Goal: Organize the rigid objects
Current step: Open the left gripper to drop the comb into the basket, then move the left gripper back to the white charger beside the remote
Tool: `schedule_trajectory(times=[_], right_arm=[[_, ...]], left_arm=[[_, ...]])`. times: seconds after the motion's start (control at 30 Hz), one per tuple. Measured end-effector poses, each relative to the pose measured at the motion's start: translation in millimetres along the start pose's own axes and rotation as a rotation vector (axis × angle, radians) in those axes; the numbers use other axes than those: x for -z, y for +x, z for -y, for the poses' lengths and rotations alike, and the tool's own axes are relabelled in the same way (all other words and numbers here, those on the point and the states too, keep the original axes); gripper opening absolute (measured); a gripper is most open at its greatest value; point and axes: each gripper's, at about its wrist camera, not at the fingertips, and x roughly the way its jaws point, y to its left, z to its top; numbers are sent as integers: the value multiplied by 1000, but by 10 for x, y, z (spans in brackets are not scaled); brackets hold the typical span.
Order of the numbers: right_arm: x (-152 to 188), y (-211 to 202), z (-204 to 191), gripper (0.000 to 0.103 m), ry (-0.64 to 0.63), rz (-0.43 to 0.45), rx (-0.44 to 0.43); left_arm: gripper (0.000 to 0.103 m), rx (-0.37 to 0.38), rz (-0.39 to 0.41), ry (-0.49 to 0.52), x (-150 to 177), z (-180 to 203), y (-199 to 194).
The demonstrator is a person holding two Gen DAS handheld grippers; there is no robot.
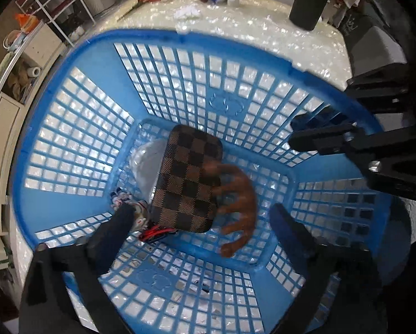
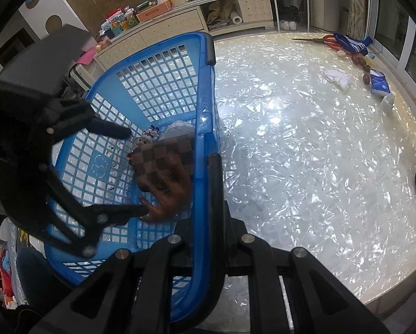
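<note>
A blue plastic basket stands on the pearly table. In it lie a brown checkered case, a clear round lid, a small toy figure and a blurred brown toy animal. My left gripper hangs open over the basket floor, with the toy animal between its fingers and untouched by them. The right wrist view shows the left gripper above the case. My right gripper is shut on the basket's near rim, one finger outside the wall and the other hidden behind it.
On the table beyond the basket lie red-handled scissors, a blue cloth, white tissue, brown round items and a blue pack. A black cylinder stands at the far right. Cabinets line the wall.
</note>
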Motion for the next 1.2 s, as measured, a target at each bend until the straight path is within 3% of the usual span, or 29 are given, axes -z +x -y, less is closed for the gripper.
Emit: schedule_trajectory(times=[0.23,0.57,0.83,1.03,1.1,1.2], right_arm=[[-3,-2,-29,11,-8,-3,4],[-17,9,-13,11,-12,-7,7],[-13,22,-38,11,-21,-14,16],[-16,16,-49,11,-28,-16,20],[-16,18,-48,11,-24,-15,17],[-18,17,-47,11,-30,-16,18]], left_arm=[[103,-33,51,-79,58,-291,-502],[103,-42,72,-238,672,-710,-1128],[103,32,36,-389,1197,-866,-1012],[103,86,-43,-513,1508,-876,-620],[103,78,-54,-541,1600,-847,-466],[103,126,-63,-576,1715,-806,-241]])
